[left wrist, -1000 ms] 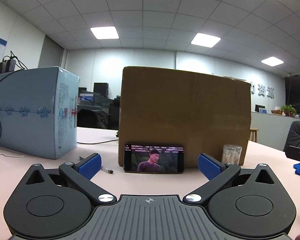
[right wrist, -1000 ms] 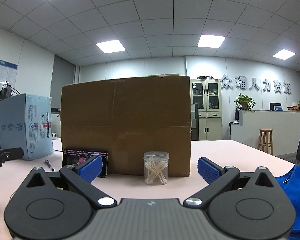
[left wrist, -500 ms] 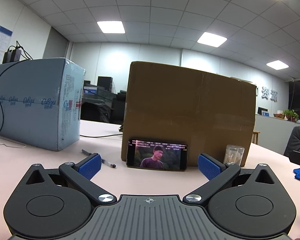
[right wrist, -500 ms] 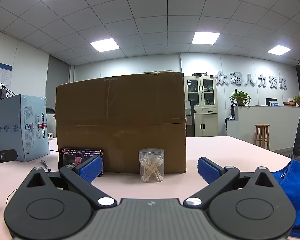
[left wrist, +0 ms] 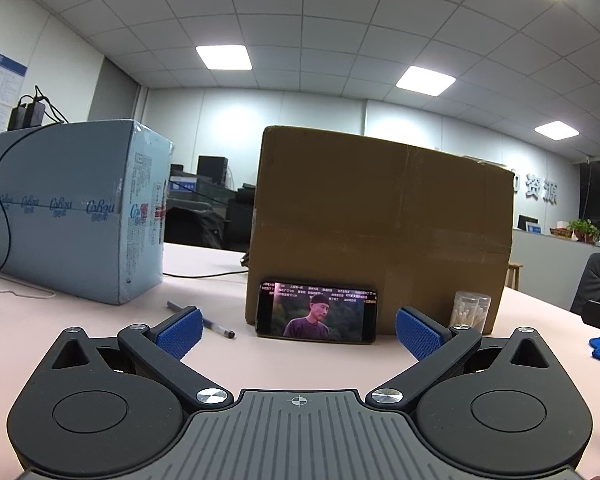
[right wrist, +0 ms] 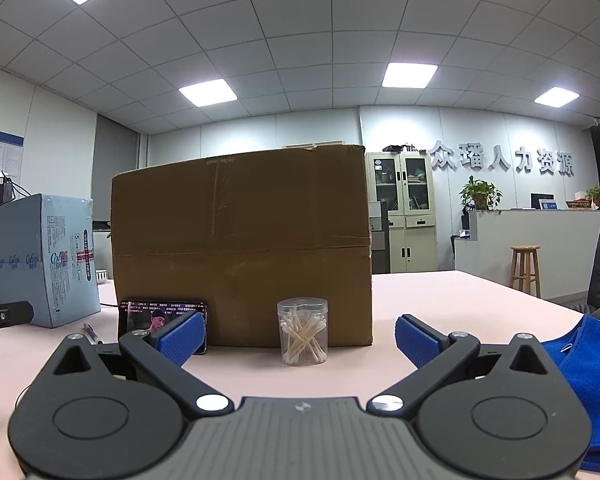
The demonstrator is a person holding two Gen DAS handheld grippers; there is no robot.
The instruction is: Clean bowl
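1. Presently, left gripper (left wrist: 298, 330): jaws wide apart, holding nothing, low over the table (left wrist: 100, 316).
2. Right gripper (right wrist: 300, 338): jaws equally wide, holding nothing.
3. Bowl (right wrist: 101, 276): not plainly in view. A small rimmed vessel shows between the blue carton (left wrist: 72, 208) and the cardboard box (left wrist: 380, 232), towards the back of the table. It is likely the bowl, though too small to confirm.
4. Risk, left: the pen (left wrist: 204, 320) lies just ahead of the left fingers. A forward sweep would probably roll it away.
5. Risk, centre: the phone (left wrist: 318, 312) leans on its edge against the cardboard box. A nudge from either gripper would likely tip it flat.
6. Risk, centre-right: the swab jar (right wrist: 302, 330) stands directly ahead of the right gripper. It looks light and would topple if clipped.
7. Risk, overall: reaching the vessel means passing between the two boxes. A gripper may catch a box corner or the cable on the table there.
8. Risk, right: the blue cloth (right wrist: 588, 364) lies beside the right gripper, not in it. Starting without it would leave nothing to wipe with.
9. Count: grippers, two; carton, one; pen, one; phone, one; cardboard box, one; jar, one; cloth, one; probable bowl, one.
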